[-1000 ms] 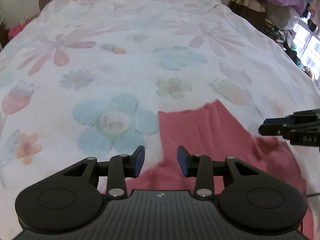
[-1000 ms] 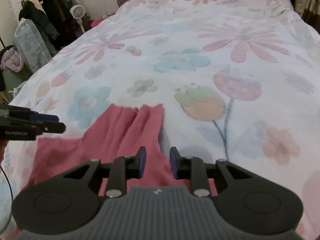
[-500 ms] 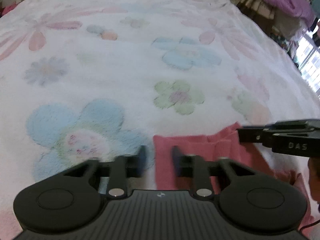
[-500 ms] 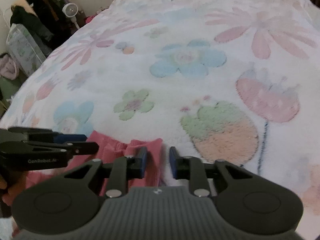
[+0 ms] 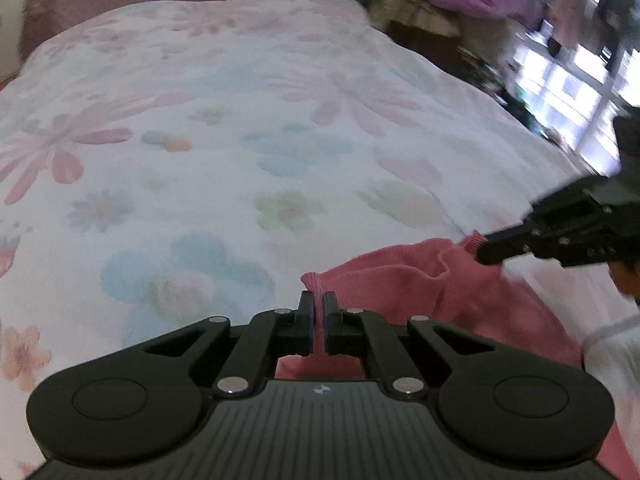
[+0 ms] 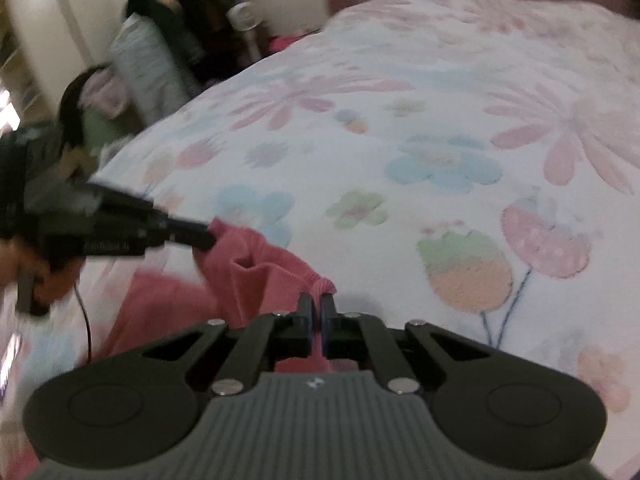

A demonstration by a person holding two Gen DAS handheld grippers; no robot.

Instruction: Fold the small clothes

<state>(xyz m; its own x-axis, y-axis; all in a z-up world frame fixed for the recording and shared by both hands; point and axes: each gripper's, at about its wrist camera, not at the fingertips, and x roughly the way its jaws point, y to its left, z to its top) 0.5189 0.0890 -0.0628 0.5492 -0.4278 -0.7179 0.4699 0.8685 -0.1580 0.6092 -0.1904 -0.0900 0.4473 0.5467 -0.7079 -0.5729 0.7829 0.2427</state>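
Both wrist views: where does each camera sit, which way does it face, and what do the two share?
Left wrist: on the left gripper, looking down along its fingers over the floral bedspread; shut on the pink garment; right gripper enters from the right.
Right wrist: on the right gripper, facing the same bed; shut on the garment; left gripper and a hand show at the left.
Shared: garment, bedspread, each other's gripper.

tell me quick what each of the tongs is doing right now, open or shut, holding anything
Left tongs: shut on one corner of the pink garment.
Right tongs: shut on the garment's other corner, lifted off the floral bedspread.
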